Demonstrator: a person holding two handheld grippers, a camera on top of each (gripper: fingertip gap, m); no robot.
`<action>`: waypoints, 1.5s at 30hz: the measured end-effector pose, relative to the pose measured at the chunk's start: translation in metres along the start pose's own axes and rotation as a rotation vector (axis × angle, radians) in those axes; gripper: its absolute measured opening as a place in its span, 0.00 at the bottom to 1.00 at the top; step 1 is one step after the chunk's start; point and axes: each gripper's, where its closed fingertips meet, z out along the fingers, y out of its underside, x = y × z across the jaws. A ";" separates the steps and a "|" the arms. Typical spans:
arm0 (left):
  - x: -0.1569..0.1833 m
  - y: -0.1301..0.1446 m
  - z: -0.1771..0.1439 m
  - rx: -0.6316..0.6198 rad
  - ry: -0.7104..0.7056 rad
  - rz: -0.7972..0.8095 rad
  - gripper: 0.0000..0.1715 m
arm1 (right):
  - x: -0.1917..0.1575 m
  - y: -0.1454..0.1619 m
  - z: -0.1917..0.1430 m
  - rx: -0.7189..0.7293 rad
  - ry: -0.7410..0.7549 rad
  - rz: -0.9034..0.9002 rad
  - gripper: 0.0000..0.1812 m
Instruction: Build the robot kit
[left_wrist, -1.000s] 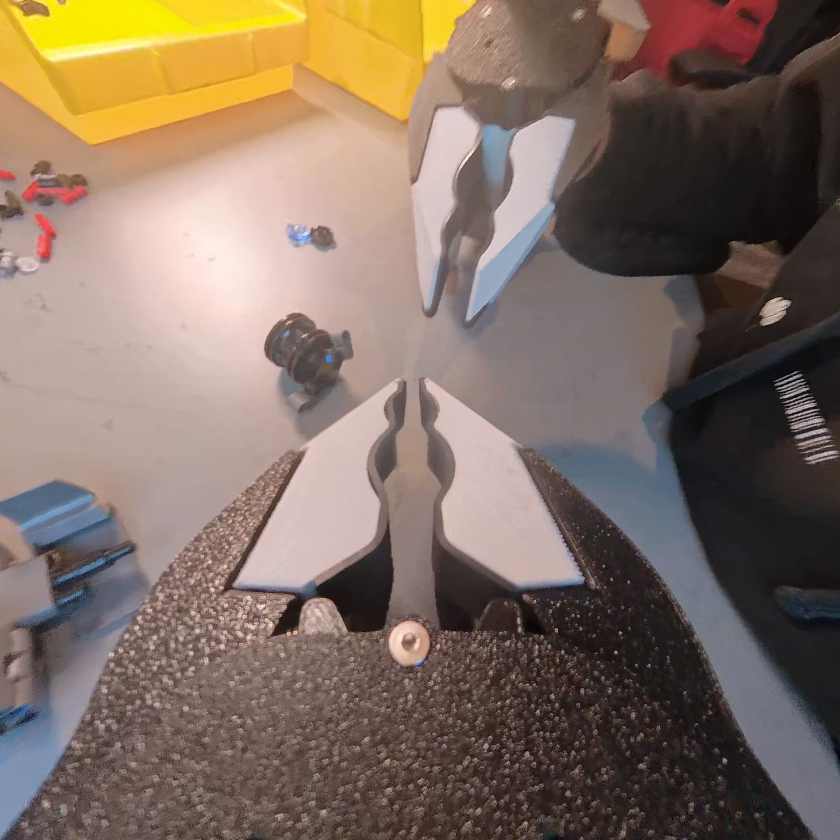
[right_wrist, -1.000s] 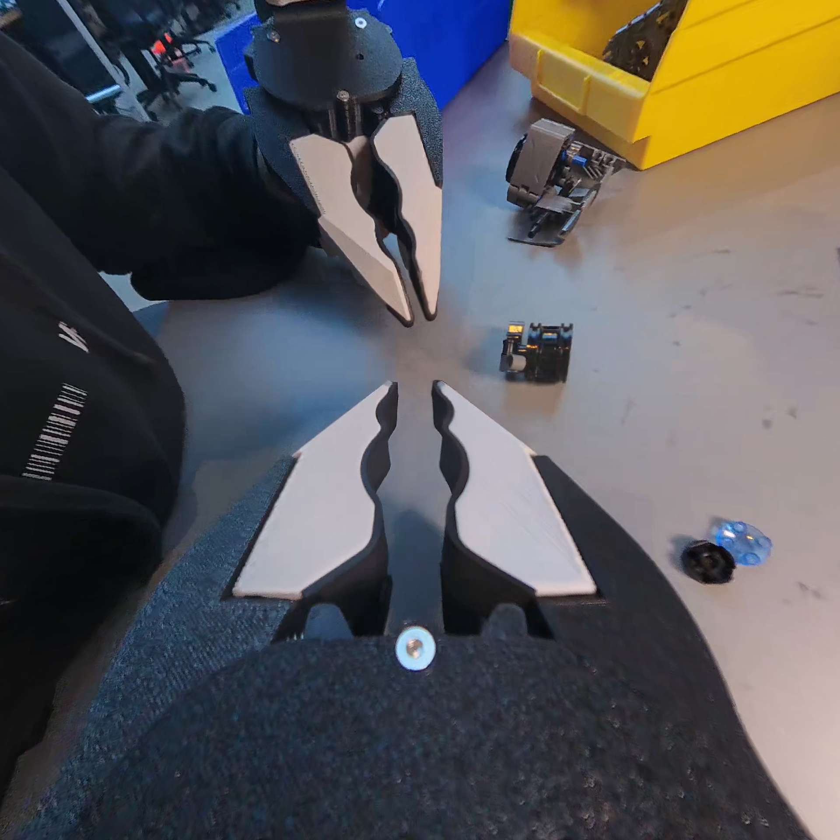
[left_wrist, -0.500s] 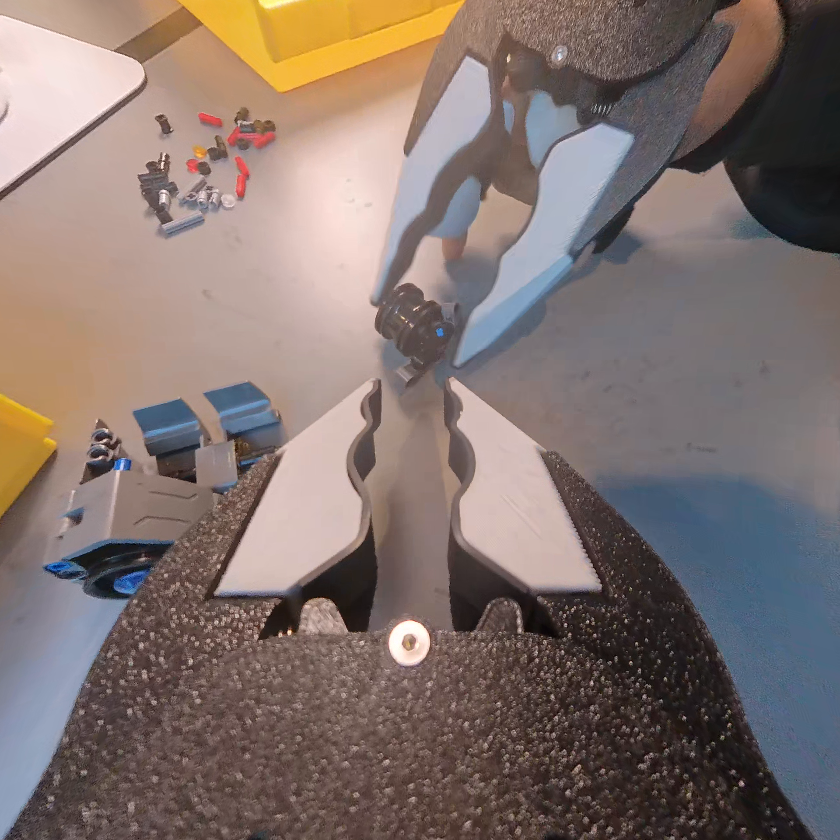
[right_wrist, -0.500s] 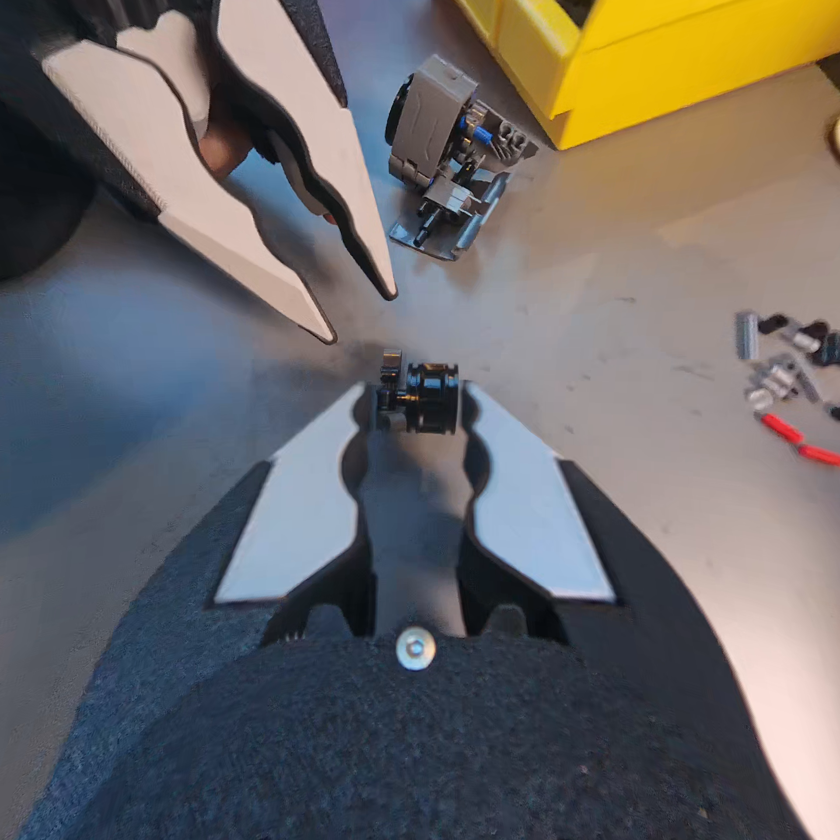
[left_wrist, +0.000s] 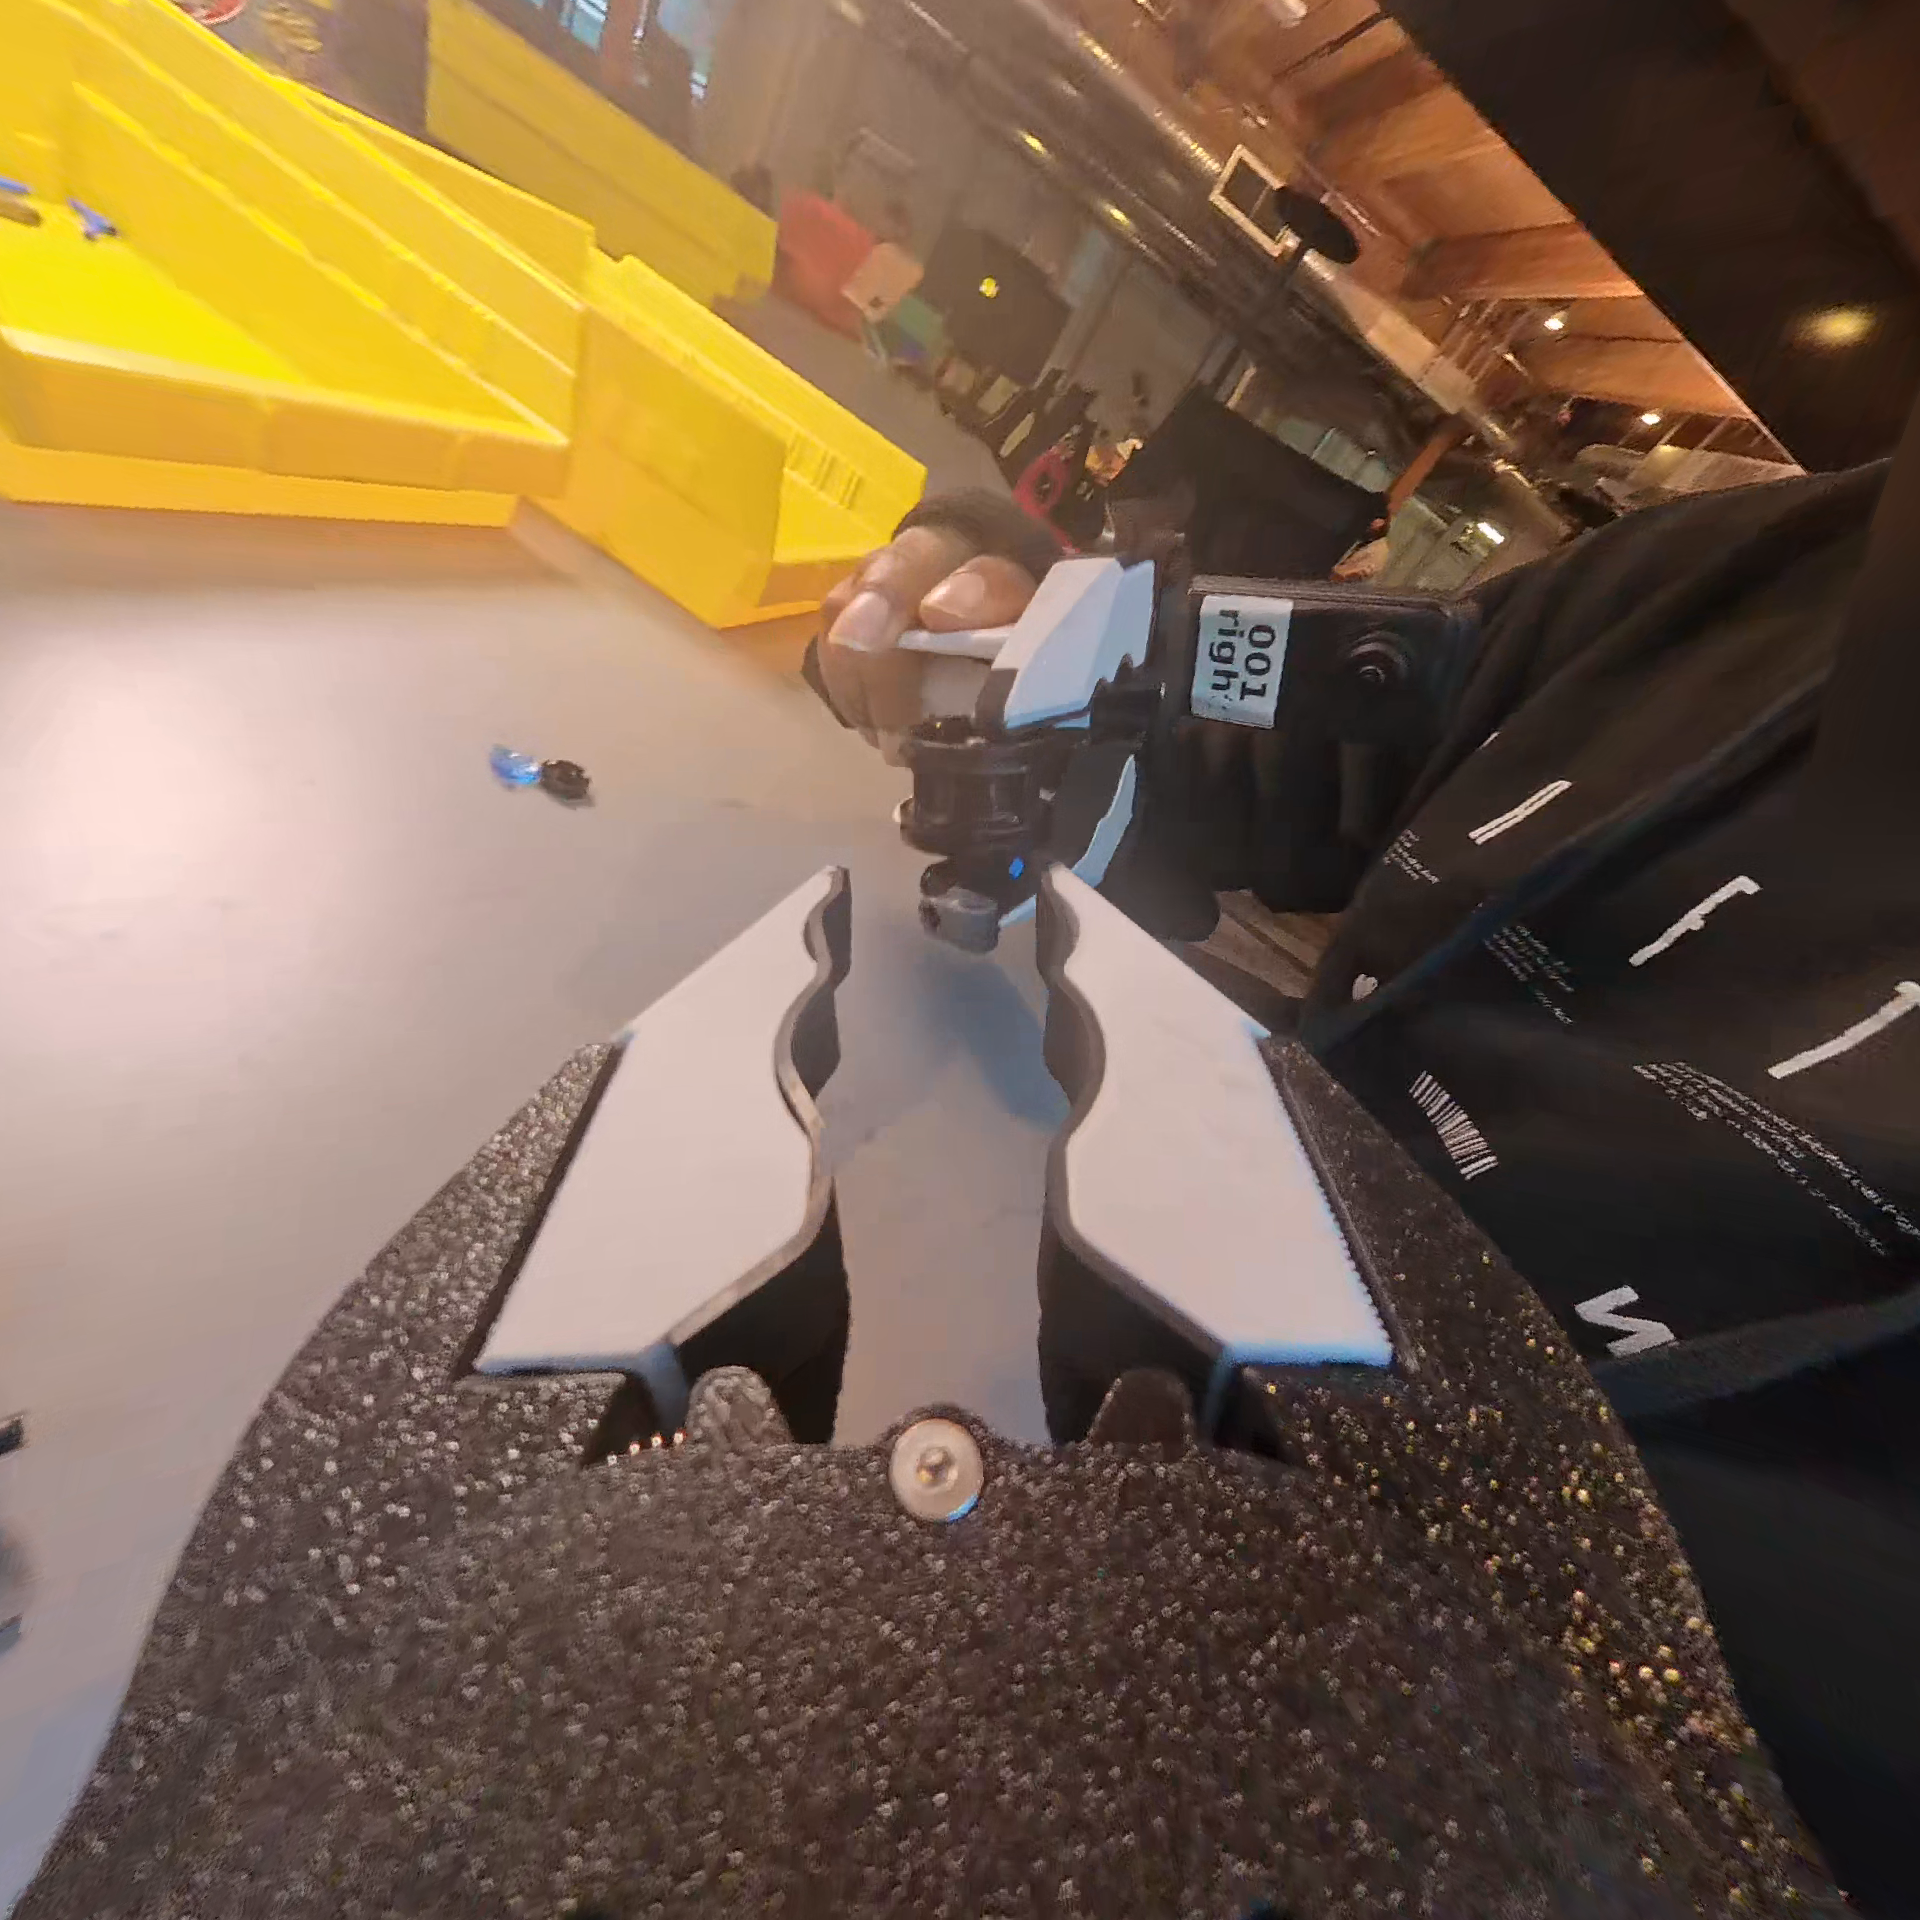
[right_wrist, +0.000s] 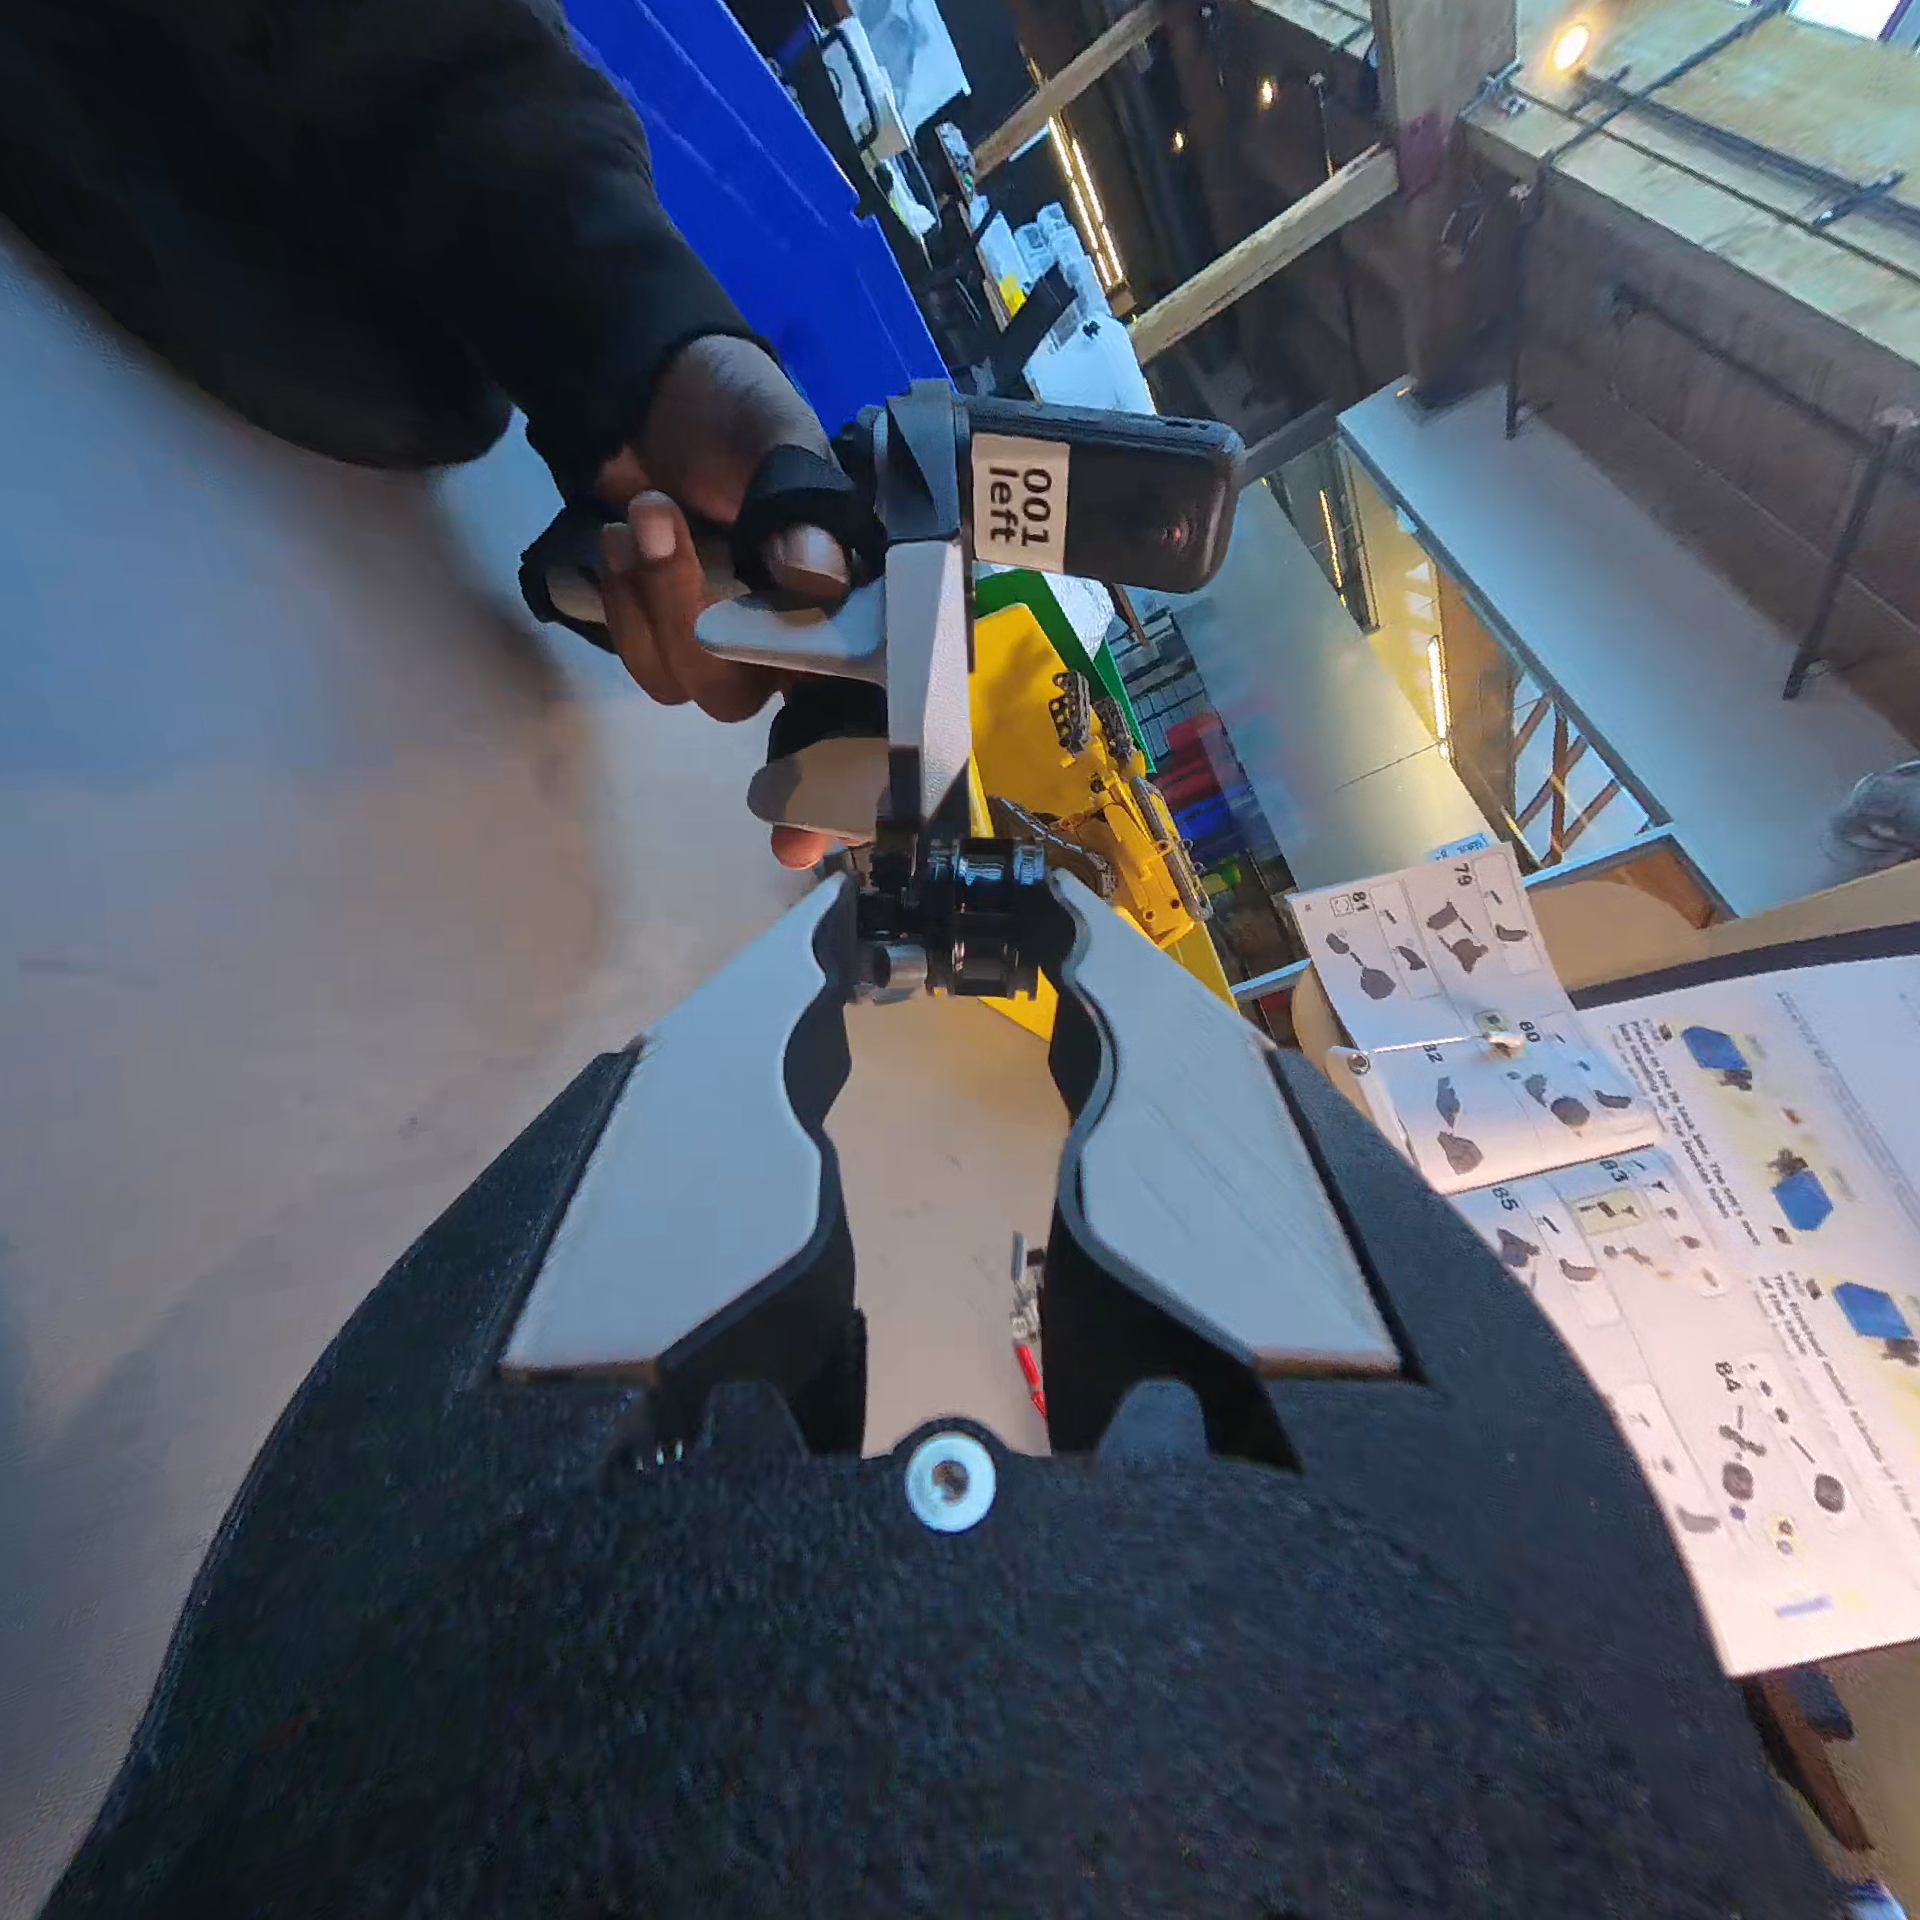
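Up off the grey worktop (left_wrist: 260, 935), the right gripper (right_wrist: 951, 925) pinches a small black wheel assembly (right_wrist: 951, 920) by its sides, leaving its near end exposed; the left gripper (left_wrist: 940, 894), spread and empty, sits just beside it.

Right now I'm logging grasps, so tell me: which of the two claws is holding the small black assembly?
The right claw, clamped on the black assembly at its fingertips. The left claw is open and empty, just short of it.
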 end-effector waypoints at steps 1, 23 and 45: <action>0.003 0.001 0.002 -0.006 0.013 0.007 0.16 | -0.002 -0.002 0.000 0.011 -0.019 0.017 0.19; 0.036 0.012 0.025 -0.043 0.279 -0.252 0.31 | -0.033 -0.023 -0.035 0.158 -0.611 0.603 0.19; -0.010 -0.035 0.005 0.361 0.073 -0.396 0.19 | 0.026 0.015 -0.017 -0.016 -0.048 0.334 0.01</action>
